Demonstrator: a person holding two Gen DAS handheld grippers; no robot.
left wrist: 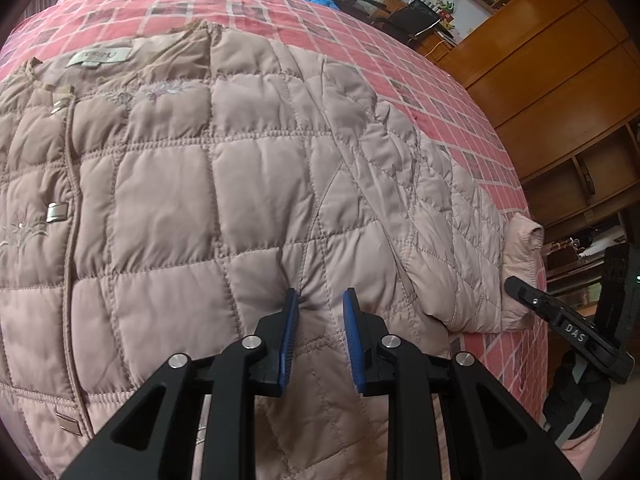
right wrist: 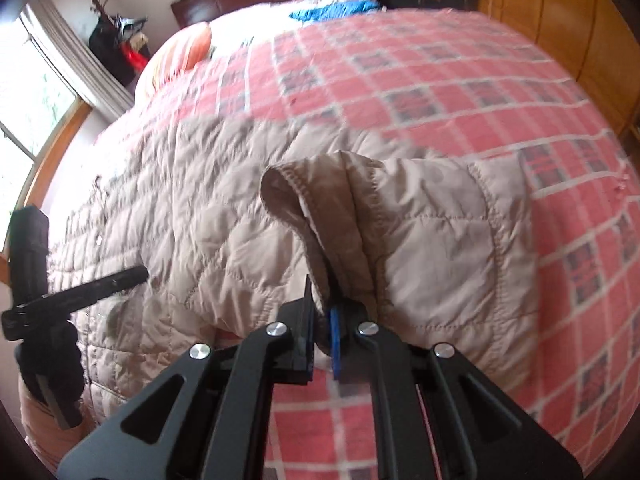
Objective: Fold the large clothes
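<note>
Fingers [left wrist: 294,332] of your left gripper [left wrist: 321,336] stand apart at the lower middle of the left view, hovering over the jacket [left wrist: 224,184] with nothing between them. One jacket fills the frame, spread front-up on the bed [left wrist: 360,32], collar and label at upper left. You can count three metal clasps [left wrist: 56,213] down its closure at the left edge. One sleeve [left wrist: 464,216] runs down to a cuff at right, where your right gripper [left wrist: 520,285] meets it.

Your right gripper [right wrist: 322,320], in the right view, sits at the lower middle, its fingers clamped on the cuff [right wrist: 316,208], which is lifted off the bed [right wrist: 440,80]. The left gripper [right wrist: 136,276] shows at the left edge.

I judge folding has barely begun: the body lies flat and unfolded, only this one sleeve is picked up, and every fold is still to do.
</note>
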